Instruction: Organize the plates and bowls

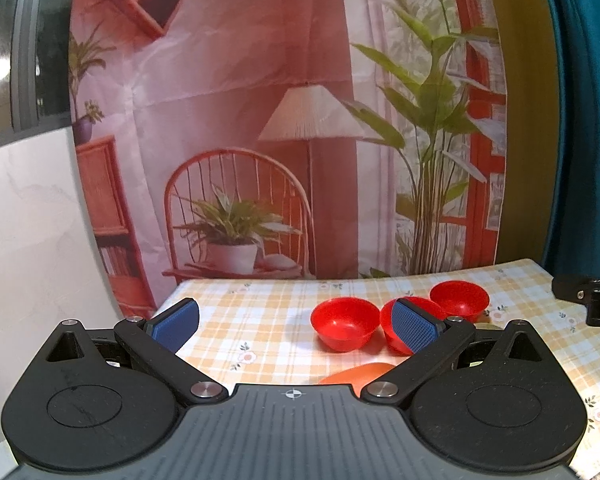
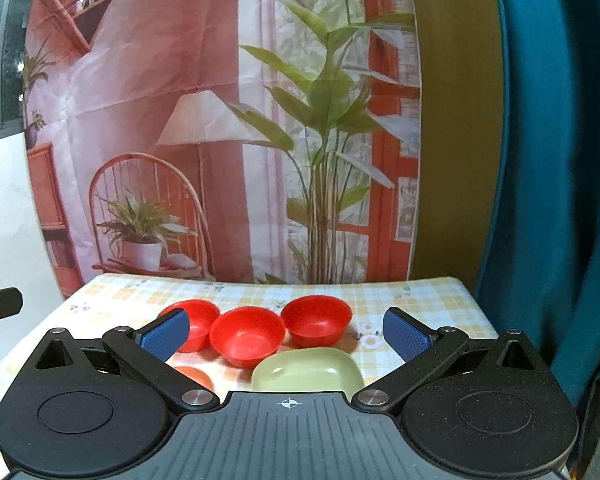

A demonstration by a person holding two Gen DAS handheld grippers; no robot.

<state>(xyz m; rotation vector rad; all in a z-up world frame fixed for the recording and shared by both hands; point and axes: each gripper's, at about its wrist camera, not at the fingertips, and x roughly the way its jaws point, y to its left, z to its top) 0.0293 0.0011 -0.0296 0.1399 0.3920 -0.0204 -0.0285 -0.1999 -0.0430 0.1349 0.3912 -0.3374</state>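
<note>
Three red bowls stand in a row on the checked tablecloth: left bowl (image 1: 345,322) (image 2: 194,322), middle bowl (image 2: 247,334) (image 1: 392,326), right bowl (image 1: 459,298) (image 2: 316,320). A pale green dish (image 2: 308,370) lies in front of them. An orange plate (image 1: 358,372) (image 2: 194,376) lies nearer, mostly hidden by the gripper bodies. My left gripper (image 1: 296,326) is open and empty, above the table, left of the bowls. My right gripper (image 2: 286,336) is open and empty, held above the bowls and the green dish.
The table (image 1: 260,320) has a yellow checked cloth and ends at a printed backdrop (image 1: 260,120). A teal curtain (image 2: 560,160) hangs on the right. A white wall (image 1: 28,220) is on the left. The other gripper's black body (image 1: 592,298) shows at the right edge.
</note>
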